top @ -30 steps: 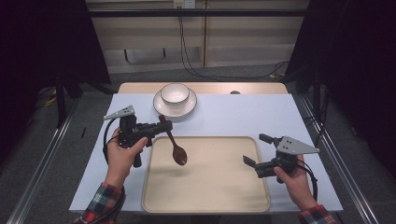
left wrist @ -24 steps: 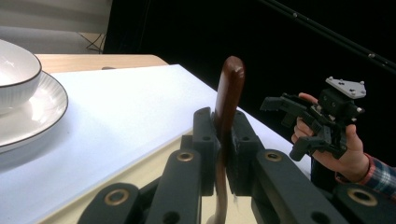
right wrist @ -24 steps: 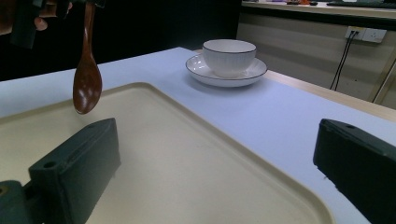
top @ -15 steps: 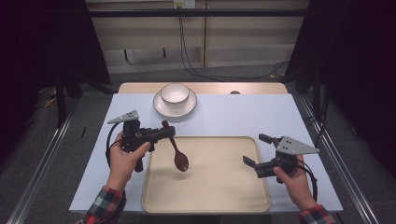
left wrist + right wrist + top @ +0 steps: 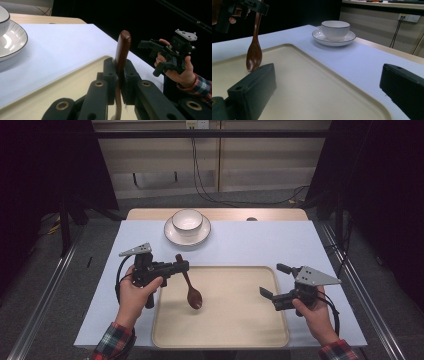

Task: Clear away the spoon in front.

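Near edge, high view: two forearms in plaid sleeves, one handheld gripper each. Right gripper [image 5: 267, 293] sits over the tray's [image 5: 235, 330] right edge, jaws spread wide with nothing between them; the right gripper view shows the gap plainly.

Left gripper [image 5: 183, 266] is at the tray's near-left corner, jaws clamped on the handle of a dark wooden spoon [image 5: 193, 296]. The grip lands on the upper handle, short of the rounded end; in the left gripper view that end [image 5: 124, 41] stands clear above the pads. The spoon hangs nearly upright, bowl down, over the tray's left part. From the right gripper view the bowl [image 5: 254, 57] appears lifted off the tray surface, though I cannot be sure of the gap.

Handling, as judged: wood, so light and stiff, no flex, not fragile. The finish looks smooth and a little glossy, so the narrow handle could swivel between flat pads and the bowl end will swing. Best hold is the flat of the handle, pads square across it.

Farther back: pale blue table cover [image 5: 260, 242], then a white bowl [image 5: 187, 220] seated on a white saucer [image 5: 172, 236] near the far edge, well apart from the spoon.
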Demonstrator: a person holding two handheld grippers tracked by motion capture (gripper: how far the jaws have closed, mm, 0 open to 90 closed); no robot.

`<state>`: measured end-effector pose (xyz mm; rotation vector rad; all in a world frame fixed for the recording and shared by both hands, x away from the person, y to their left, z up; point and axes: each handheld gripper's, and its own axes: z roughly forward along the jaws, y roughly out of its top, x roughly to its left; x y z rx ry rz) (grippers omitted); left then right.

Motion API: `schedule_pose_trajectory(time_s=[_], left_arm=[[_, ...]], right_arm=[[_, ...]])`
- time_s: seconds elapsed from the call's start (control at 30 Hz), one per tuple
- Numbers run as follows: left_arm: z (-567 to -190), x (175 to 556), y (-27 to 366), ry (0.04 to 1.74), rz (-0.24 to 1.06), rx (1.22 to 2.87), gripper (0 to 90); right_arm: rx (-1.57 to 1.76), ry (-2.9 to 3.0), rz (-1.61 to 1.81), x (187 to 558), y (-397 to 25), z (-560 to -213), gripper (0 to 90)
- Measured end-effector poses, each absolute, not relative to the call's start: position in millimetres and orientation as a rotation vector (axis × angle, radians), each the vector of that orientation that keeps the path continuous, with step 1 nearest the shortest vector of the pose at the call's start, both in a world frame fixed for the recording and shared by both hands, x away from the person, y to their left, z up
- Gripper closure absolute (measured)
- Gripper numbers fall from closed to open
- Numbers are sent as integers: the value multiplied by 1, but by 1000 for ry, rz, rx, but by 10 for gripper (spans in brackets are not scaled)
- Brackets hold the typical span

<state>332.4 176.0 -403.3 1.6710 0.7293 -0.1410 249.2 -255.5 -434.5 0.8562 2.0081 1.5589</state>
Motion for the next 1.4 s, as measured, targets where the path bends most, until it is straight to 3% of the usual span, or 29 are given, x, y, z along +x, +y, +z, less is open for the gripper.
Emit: schedule_pose_trajectory(time_s=[1.4], left_arm=[[-424,324,154,707,-226,1734,839]], right_arm=[[851,2007,1550,250,-256,-434,4]])
